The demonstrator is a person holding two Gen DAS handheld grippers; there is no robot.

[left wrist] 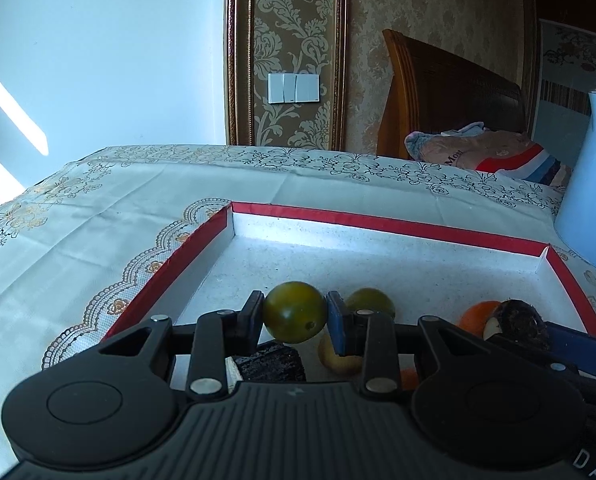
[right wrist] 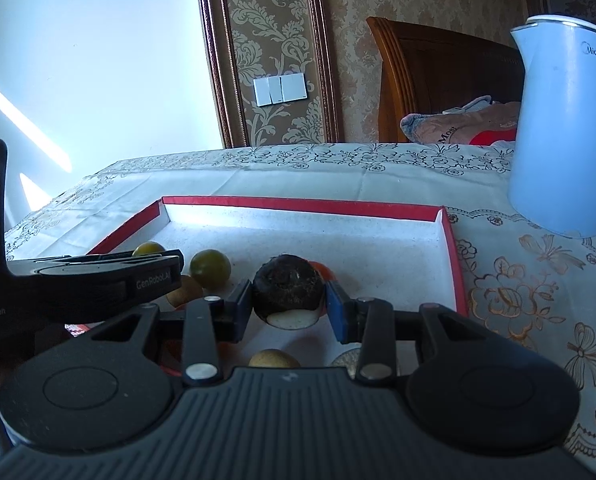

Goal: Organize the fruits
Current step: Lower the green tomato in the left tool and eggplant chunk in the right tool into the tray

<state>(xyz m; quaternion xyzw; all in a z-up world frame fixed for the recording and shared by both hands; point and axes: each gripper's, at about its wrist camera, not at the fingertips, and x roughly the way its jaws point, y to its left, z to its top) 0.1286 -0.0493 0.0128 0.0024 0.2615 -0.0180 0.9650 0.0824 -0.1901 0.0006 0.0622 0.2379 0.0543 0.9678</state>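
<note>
A shallow white tray with a red rim (left wrist: 377, 222) (right wrist: 298, 204) lies on the tablecloth. My left gripper (left wrist: 294, 316) is shut on a green tomato (left wrist: 294, 310), lifted just over the tray floor. In the right wrist view that gripper (right wrist: 160, 264) comes in from the left, its tomato (right wrist: 149, 248) peeking above it. My right gripper (right wrist: 289, 302) is shut on a dark brown round fruit with a white cut face (right wrist: 288, 292) (left wrist: 517, 320). In the tray lie a second green tomato (left wrist: 371, 302) (right wrist: 210, 269), tan fruits (left wrist: 337, 360) (right wrist: 274, 359) and an orange one (left wrist: 477, 314).
A pale blue kettle (right wrist: 561, 128) stands on the tablecloth right of the tray. A wooden headboard (left wrist: 449, 92) and folded bedding (left wrist: 489, 152) are behind the table. The far half of the tray floor is bare. A dark chunk (left wrist: 274, 364) lies under my left gripper.
</note>
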